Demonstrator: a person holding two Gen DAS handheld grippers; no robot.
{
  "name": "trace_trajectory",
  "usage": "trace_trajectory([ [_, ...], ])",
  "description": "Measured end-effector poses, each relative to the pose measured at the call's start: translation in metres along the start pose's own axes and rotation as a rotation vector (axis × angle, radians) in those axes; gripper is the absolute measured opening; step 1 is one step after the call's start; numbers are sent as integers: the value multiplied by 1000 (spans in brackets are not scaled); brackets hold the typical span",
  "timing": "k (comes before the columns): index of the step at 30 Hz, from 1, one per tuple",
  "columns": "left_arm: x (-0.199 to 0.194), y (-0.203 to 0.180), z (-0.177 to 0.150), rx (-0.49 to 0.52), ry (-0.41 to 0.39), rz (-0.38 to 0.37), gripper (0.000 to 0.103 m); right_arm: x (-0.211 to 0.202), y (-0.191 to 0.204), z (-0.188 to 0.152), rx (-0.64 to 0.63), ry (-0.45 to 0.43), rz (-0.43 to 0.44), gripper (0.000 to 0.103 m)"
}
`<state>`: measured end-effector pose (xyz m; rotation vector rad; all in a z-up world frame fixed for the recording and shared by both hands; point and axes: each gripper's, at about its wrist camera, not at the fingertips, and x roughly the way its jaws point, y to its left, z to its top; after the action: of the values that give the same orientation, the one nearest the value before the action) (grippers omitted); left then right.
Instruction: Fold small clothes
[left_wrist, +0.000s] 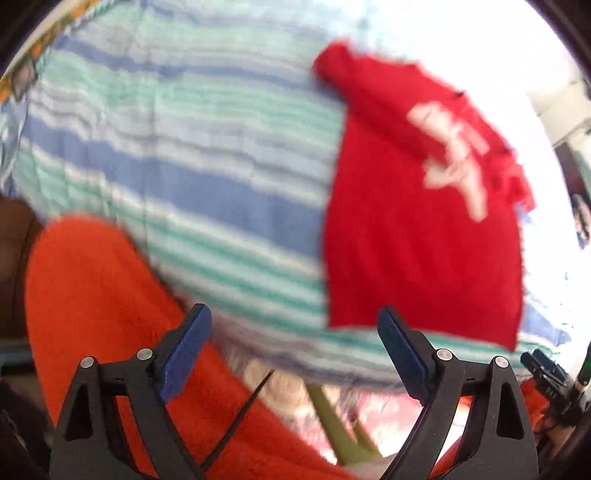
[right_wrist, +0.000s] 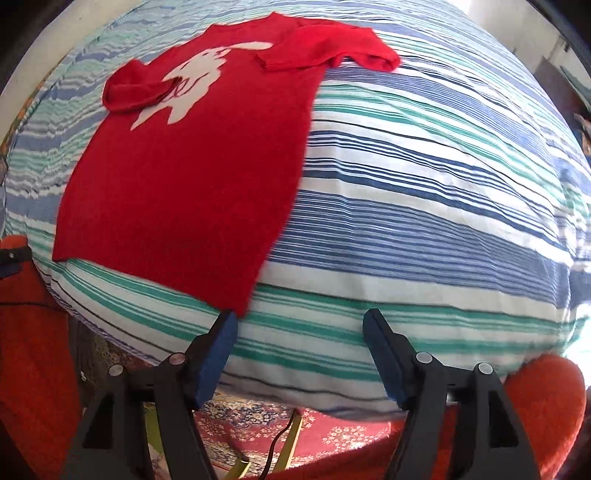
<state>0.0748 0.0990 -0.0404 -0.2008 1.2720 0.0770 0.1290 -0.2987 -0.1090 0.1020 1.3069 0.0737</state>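
A small red sweater (right_wrist: 192, 173) with a white animal motif lies flat on a striped blue, green and white cloth (right_wrist: 424, 206). Both sleeves are folded in over its chest. In the blurred left wrist view the red sweater (left_wrist: 417, 229) lies at the right. My left gripper (left_wrist: 295, 332) is open and empty, held above the near edge of the cloth, left of the sweater's hem. My right gripper (right_wrist: 299, 328) is open and empty, with its left fingertip (right_wrist: 225, 328) just below the sweater's near right hem corner.
The person's orange fleece sleeves (left_wrist: 110, 314) fill the lower left of the left wrist view and both lower corners of the right wrist view (right_wrist: 543, 402). A red patterned rug (right_wrist: 295, 432) and a green frame (right_wrist: 291, 435) lie below the cloth's edge.
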Motion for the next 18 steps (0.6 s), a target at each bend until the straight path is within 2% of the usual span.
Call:
trace_trajectory([
  [3, -3, -30, 8, 62, -55, -73, 94, -23, -18, -1, 62, -54, -6, 70],
  [6, 14, -57, 18, 129, -80, -134, 94, -51, -22, 8, 62, -132, 22, 70],
  [10, 56, -75, 30, 191, -18, -159, 94, -61, 3, 27, -28, -214, 142, 70],
  [12, 78, -81, 24, 241, 25, -101, 94, -47, 24, 36, -70, -236, 223, 70],
  [14, 88, -80, 14, 289, 47, -48, 94, -19, 34, 41, -81, -180, 286, 70],
  [16, 93, -72, 4, 326, 68, 14, 93, 22, 35, 41, -61, -45, 276, 70],
  [17, 87, -66, 1, 322, 65, 14, 93, 35, 30, 38, -41, 29, 259, 70],
  [18, 77, -57, 0, 296, 57, 10, 93, 38, 25, 36, -28, 61, 245, 65],
])
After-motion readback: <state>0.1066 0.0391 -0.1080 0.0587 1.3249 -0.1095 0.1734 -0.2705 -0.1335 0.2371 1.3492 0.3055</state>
